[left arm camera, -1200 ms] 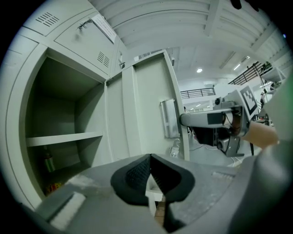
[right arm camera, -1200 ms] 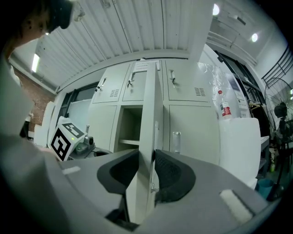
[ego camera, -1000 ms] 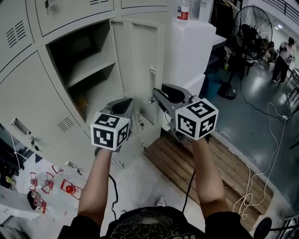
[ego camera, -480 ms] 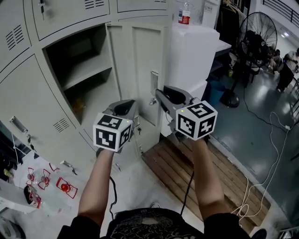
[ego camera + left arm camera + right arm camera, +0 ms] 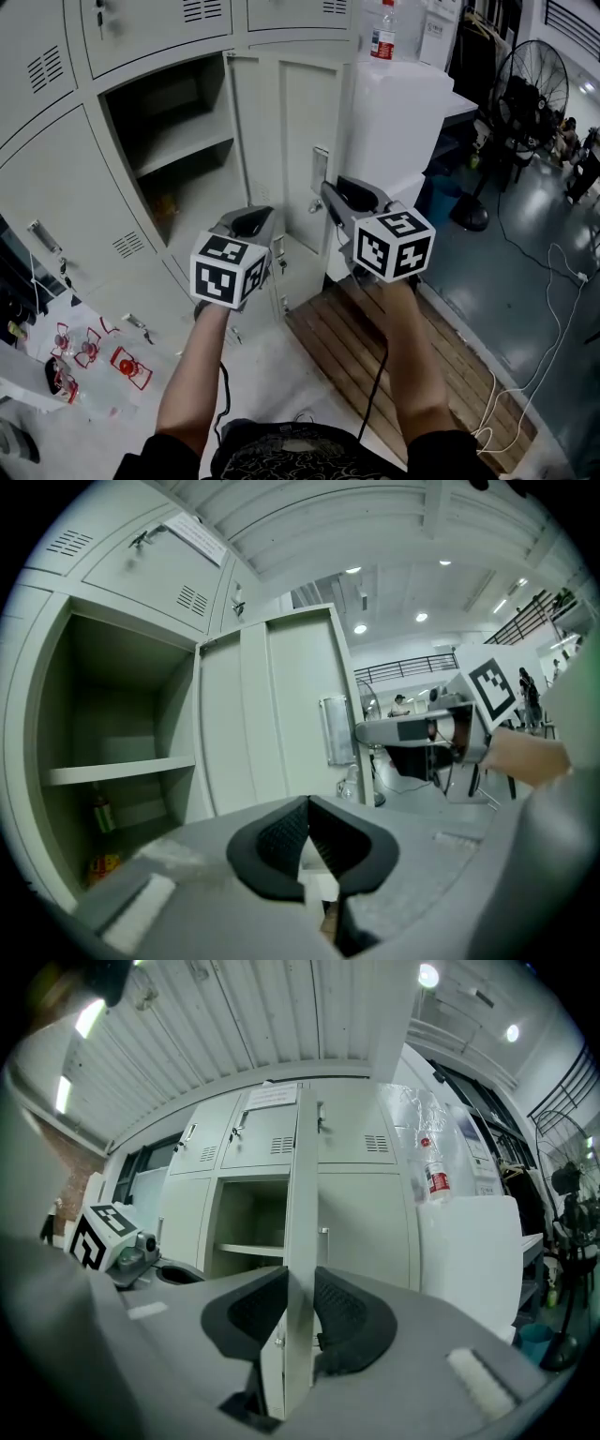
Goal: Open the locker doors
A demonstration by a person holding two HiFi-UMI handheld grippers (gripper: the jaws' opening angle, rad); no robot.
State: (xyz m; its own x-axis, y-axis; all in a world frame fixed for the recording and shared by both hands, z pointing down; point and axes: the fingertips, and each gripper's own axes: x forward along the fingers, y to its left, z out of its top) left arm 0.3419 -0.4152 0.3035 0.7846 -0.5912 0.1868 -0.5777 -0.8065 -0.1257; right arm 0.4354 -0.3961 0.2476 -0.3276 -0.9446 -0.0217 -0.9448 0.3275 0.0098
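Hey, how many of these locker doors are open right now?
1. The open door stands swung out right of the shelved compartment, its edge clamped in the right gripper. The neighbouring doors above and to the left are shut; lockers beyond the frame may be hidden.

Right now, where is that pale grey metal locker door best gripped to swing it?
On the pale grey metal locker door, the free vertical edge, come at edge-on: thin sheet there fits between jaws, farthest from the hinges. The right gripper pinches it so.
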